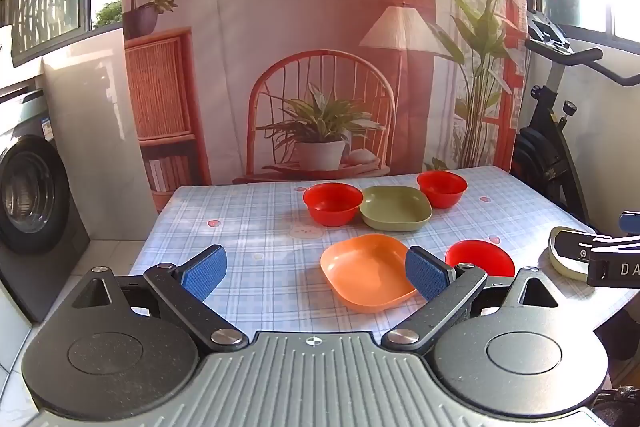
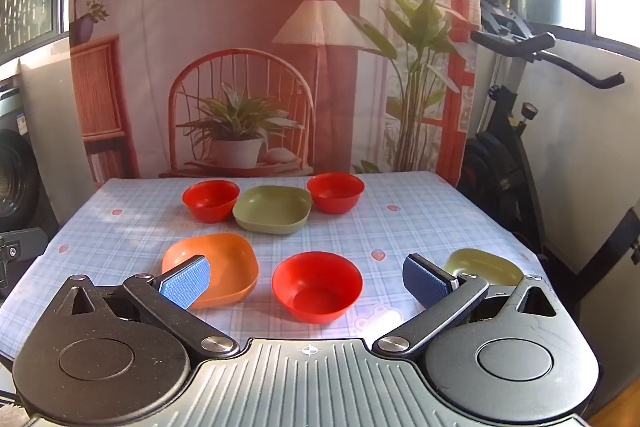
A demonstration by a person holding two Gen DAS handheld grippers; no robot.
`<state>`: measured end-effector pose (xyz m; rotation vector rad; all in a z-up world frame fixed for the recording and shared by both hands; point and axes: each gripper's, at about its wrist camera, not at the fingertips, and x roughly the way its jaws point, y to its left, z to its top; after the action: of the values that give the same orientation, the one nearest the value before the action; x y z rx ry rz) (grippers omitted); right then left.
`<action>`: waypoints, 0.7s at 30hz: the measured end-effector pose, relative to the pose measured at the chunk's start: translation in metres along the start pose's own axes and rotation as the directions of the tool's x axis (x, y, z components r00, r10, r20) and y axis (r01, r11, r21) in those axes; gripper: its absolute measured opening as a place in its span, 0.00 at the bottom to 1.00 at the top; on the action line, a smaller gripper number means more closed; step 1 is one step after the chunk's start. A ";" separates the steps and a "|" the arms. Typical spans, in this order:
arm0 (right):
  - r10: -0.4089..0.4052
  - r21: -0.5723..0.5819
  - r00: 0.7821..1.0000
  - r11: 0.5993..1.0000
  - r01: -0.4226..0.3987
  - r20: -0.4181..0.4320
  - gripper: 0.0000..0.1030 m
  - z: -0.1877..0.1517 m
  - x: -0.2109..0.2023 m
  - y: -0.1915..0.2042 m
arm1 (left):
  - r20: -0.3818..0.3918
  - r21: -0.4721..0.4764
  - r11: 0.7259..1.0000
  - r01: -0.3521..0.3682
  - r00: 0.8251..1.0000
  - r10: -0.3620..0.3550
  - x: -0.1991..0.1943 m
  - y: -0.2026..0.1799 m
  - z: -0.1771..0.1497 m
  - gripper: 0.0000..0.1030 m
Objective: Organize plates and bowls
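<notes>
Left wrist view. The left claw point(image 1: 316, 269) is held above the near edge of the table point(image 1: 240, 227), which is covered in a pale blue checked cloth; its blue-padded fingers stand wide apart with nothing between them. A shallow orange square plastic plate point(image 1: 366, 269) lies just ahead, partly hidden behind the right-hand pad. Beyond it, a small red round plastic bowl point(image 1: 480, 258) is seen to the right. At the far side, a row is noted: a red bowl point(image 1: 332, 203), an olive-green square plate point(image 1: 396, 213) touching it, and another red bowl point(image 1: 442, 188) close beside. Part of the right claw's body enters at the right edge, over a pale green plate point(image 1: 560, 259).

Right wrist view. The right claw point(image 2: 308, 279) is likewise spread wide and empty, tilted down toward the table. The near red bowl point(image 2: 317, 287) sits centred between its fingers, not touched. The orange plate point(image 2: 212, 267) lies behind the left pad; the near olive-green plate point(image 2: 484, 267) is behind the right pad. The far row is unchanged in layout from this angle.

Judgement: nothing is stacked yet, so the task is taken to be at its opening step, an approach. The next move likely calls for one claw to be lowered over a rim, one finger inside and one outside, before closing.
</notes>
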<state>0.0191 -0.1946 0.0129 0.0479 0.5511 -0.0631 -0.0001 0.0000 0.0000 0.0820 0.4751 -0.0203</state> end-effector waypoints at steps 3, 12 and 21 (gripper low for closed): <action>0.000 0.000 1.000 1.000 0.000 -0.001 1.00 0.000 0.000 0.000 | 0.002 -0.007 1.000 0.003 1.000 -0.003 0.000 0.000 0.000 0.94; 0.000 0.001 1.000 1.000 0.000 -0.002 1.00 0.000 0.000 0.000 | 0.001 -0.008 1.000 0.004 1.000 -0.004 0.000 0.000 0.000 0.94; 0.001 0.001 1.000 1.000 -0.001 -0.002 1.00 0.000 0.000 0.000 | 0.002 -0.010 1.000 0.005 1.000 -0.005 0.000 0.000 0.000 0.94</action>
<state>0.0195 -0.1951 0.0125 0.0491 0.5527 -0.0627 -0.0001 0.0002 0.0001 0.0712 0.4735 -0.0228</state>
